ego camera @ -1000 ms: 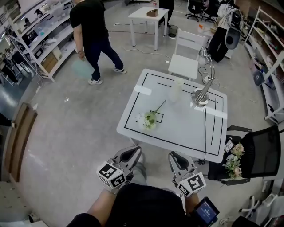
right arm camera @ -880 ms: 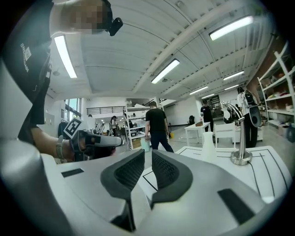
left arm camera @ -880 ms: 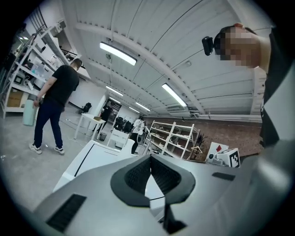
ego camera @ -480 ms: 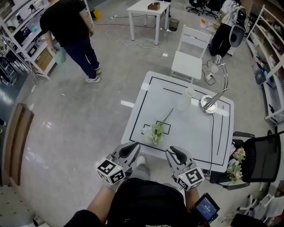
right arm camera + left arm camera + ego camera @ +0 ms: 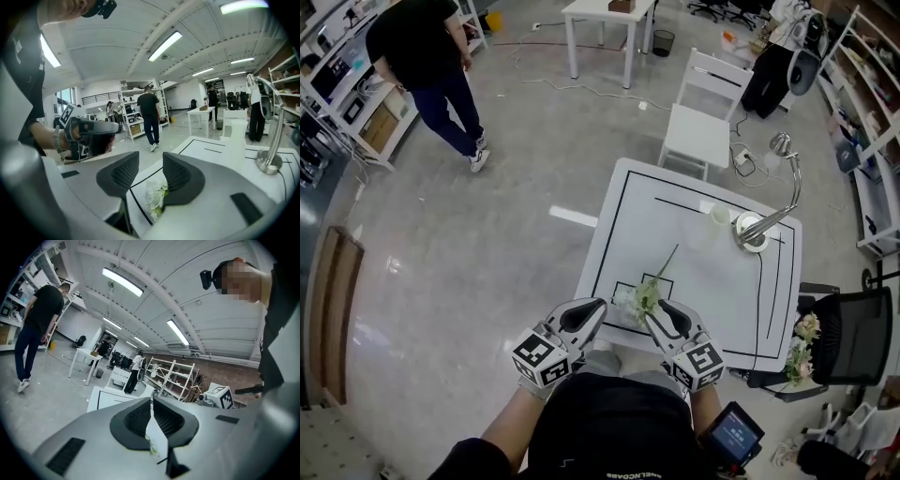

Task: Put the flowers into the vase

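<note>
The white table (image 5: pixel 614 225) is seen with the vase (image 5: pixel 718 221) standing at its far side beside a lamp (image 5: pixel 753 231). The flowers (image 5: pixel 648 294) lie flat at the near edge, well apart from the vase. The reach for the flowers is judged to be in hand. The right gripper (image 5: pixel 660 312) is held just at the blooms, its jaws having just been opened, with nothing pressed between them. The left gripper (image 5: pixel 592 309) is kept closed and empty. Next, the stem must be straddled and pinched.

Table top (image 5: pixel 717 286) bare between flowers (image 5: pixel 645 296) and vase (image 5: pixel 712 225). Desk lamp (image 5: pixel 753 231) stands close on vase's right. Black chair (image 5: pixel 853 333) beyond right edge.
</note>
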The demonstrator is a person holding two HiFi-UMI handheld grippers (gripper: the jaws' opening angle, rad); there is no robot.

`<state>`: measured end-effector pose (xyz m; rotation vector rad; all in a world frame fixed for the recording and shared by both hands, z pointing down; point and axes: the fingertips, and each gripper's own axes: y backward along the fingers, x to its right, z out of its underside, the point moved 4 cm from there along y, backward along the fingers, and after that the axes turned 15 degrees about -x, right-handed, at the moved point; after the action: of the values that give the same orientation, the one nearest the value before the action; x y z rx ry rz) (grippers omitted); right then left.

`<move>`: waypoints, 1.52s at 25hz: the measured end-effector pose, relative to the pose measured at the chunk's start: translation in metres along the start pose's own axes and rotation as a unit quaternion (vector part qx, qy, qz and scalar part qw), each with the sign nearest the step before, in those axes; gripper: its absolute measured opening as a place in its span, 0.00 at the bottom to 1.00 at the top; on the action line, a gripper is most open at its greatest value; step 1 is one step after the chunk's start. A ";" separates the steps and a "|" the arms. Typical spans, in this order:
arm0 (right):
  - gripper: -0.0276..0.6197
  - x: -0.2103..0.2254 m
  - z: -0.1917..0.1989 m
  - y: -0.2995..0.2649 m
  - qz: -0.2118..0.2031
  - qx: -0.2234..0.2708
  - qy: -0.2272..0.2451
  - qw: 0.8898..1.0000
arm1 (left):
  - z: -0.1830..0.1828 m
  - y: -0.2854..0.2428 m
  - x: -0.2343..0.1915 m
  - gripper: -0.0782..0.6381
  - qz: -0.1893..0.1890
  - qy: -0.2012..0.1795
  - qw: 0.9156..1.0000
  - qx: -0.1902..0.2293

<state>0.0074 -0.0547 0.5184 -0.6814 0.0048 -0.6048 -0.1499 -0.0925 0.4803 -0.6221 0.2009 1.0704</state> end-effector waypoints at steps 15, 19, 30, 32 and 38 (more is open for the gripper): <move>0.34 -0.004 0.041 -0.063 -0.024 -0.166 0.029 0.985 | 0.008 0.006 -0.024 0.12 -0.008 0.026 0.999 -0.016; 0.35 -0.003 0.059 -0.077 -0.034 -0.204 0.035 0.978 | 0.014 0.007 -0.023 0.12 -0.021 0.031 0.999 -0.015; 0.35 -0.003 0.094 -0.100 -0.039 -0.267 0.060 0.961 | 0.031 0.017 -0.014 0.12 -0.043 0.047 0.998 -0.017; 0.35 -0.003 0.098 -0.102 -0.040 -0.276 0.060 0.959 | 0.032 0.019 -0.014 0.12 -0.048 0.049 0.998 -0.018; 0.28 0.004 0.108 -0.109 -0.026 -0.278 0.054 0.959 | 0.039 0.023 -0.014 0.12 -0.058 0.052 0.997 -0.021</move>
<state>-0.0244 -0.0597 0.6684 -1.1950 0.2687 -0.6982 -0.1817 -0.0736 0.5097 -0.7202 0.2300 0.9326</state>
